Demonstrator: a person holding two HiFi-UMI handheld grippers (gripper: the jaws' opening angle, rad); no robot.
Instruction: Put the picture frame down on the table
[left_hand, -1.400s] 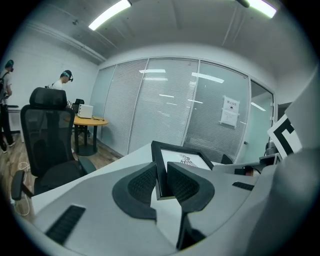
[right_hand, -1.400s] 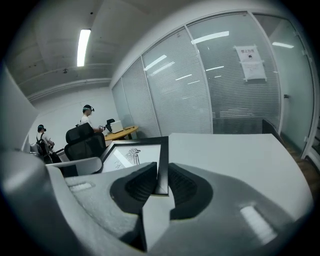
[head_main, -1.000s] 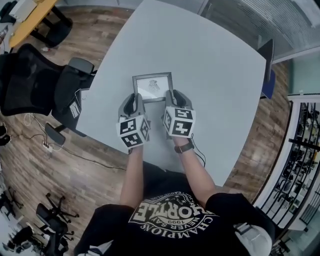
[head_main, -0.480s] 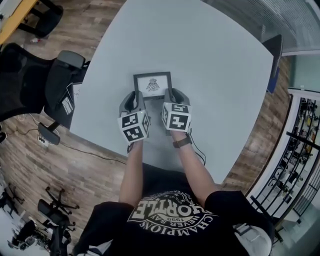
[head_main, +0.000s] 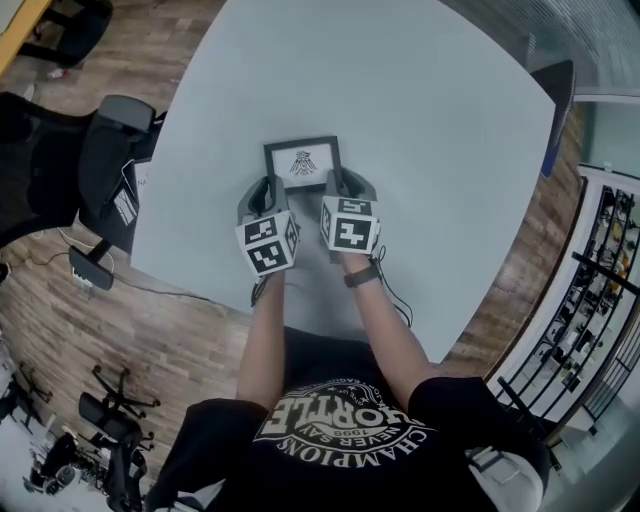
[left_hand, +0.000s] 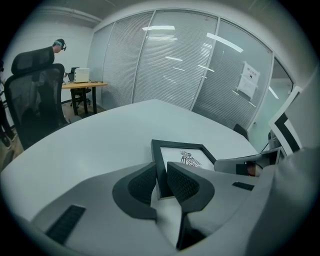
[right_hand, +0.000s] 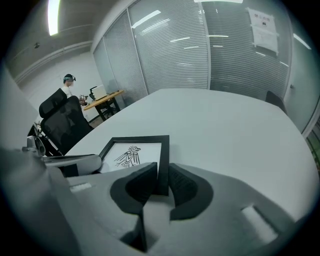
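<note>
At the picture's centre, the picture frame is low over the worktop.
The left tool and right tool each clamp a side edge; an uneven release could tip it.

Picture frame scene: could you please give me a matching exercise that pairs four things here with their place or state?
1. grey left gripper
2. grey right gripper
3. black-bordered picture frame with a bird drawing
4. black office chair

A. beside the pale grey table, at the person's left
B. jaws shut on the frame's right edge
C. gripped on two sides
D. jaws shut on the frame's left edge

Pairs: 1-D, 2-B, 3-C, 4-A.
</note>
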